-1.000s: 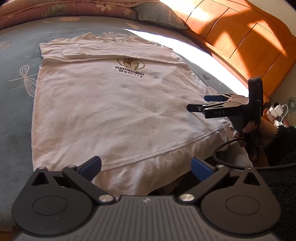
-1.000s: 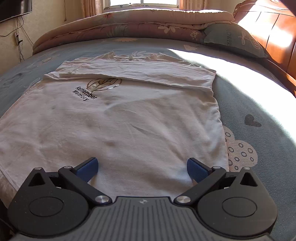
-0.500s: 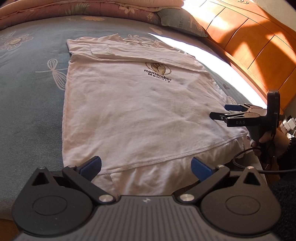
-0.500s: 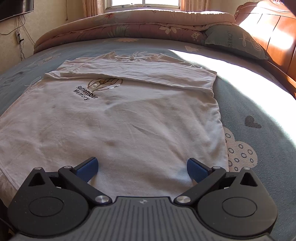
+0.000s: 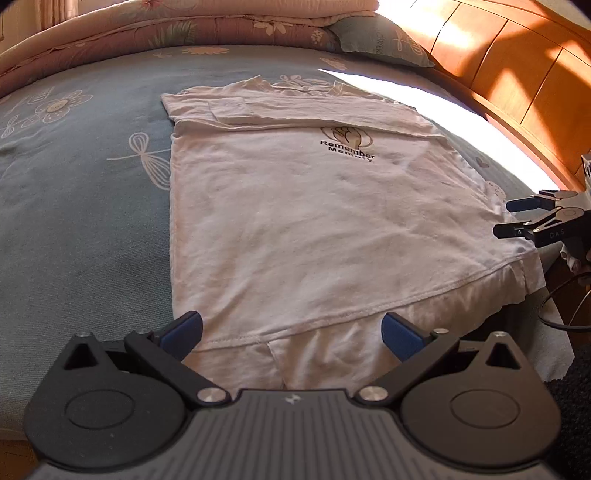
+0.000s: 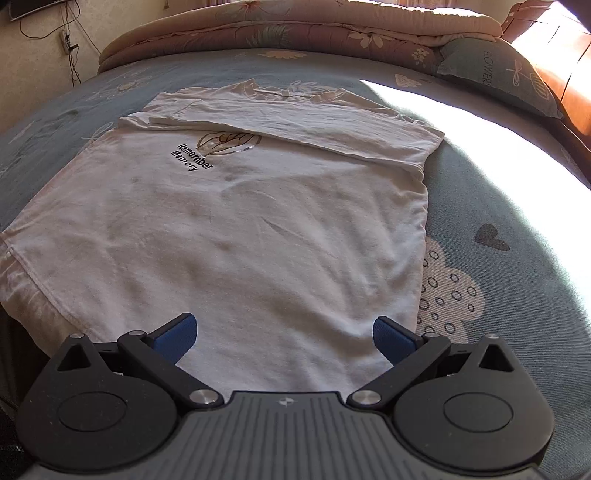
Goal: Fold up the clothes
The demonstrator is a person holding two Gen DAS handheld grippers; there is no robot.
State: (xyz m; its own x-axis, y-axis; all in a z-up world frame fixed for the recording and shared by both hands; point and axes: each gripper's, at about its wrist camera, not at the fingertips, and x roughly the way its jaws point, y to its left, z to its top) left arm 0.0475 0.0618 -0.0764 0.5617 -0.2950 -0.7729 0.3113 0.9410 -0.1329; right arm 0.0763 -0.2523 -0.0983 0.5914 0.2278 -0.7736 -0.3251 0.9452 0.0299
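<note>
Blue-grey cotton with pale flowers and dragonflies covers the bed [image 5: 81, 229], and we see it fill nearly all of both views. Along its far side lies a pink floral quilt [image 5: 177, 33], with a green pillow [image 6: 498, 77] beside an orange wooden headboard [image 5: 517, 74]. A white T-shirt [image 5: 314, 221] lies flat in the middle of the bed, its sleeves folded across the chest above the "Remember Memory" print [image 6: 192, 162], its hem at the near edge of the mattress. We hold the left gripper [image 5: 291, 332] at the hem's left corner, jaws spread wide with nothing between them. The right gripper [image 6: 282, 336] sits over the hem near the shirt's right edge, also wide and empty; whether its blue pads [image 6: 391, 339] touch the cloth, we cannot quite tell.
</note>
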